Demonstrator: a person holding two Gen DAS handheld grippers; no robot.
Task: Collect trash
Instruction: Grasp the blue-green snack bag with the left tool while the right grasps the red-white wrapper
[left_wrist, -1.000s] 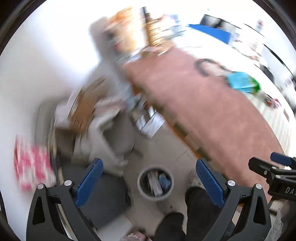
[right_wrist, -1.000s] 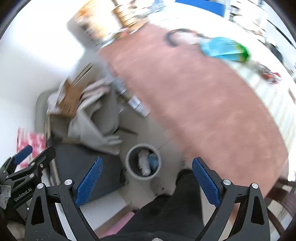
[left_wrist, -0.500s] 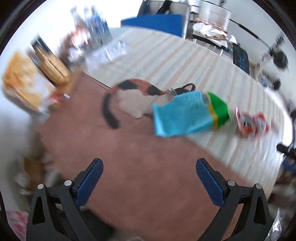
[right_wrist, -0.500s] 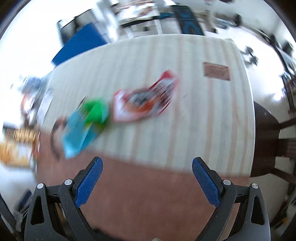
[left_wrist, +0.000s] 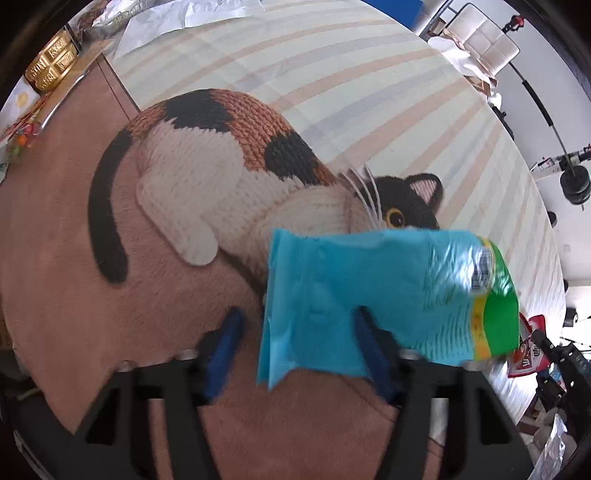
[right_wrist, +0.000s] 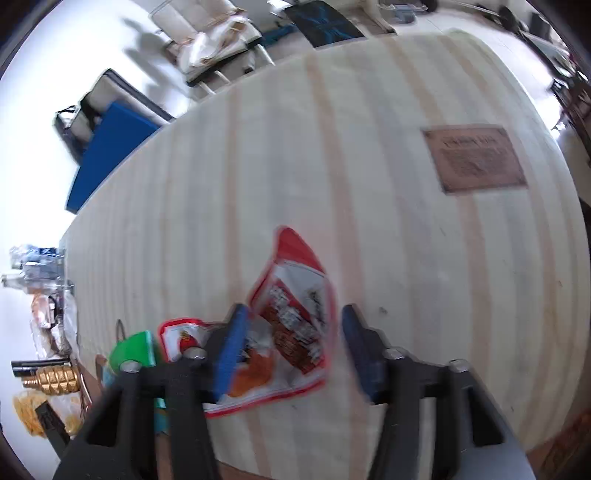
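Both grippers open: left gripper (left_wrist: 301, 347) straddling blue bag (left_wrist: 369, 295).

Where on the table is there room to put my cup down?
The striped cloth is bare between the red wrapper and the brown label, and on to the far edge. The brown mat is bare left of the cat picture. It is crowded around the blue bag and the left corner clutter.

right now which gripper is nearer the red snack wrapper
Right. The right gripper straddles the red snack wrapper, fingers open either side of it. The left gripper is over at the blue and green bag; the wrapper lies beyond that bag's far end.
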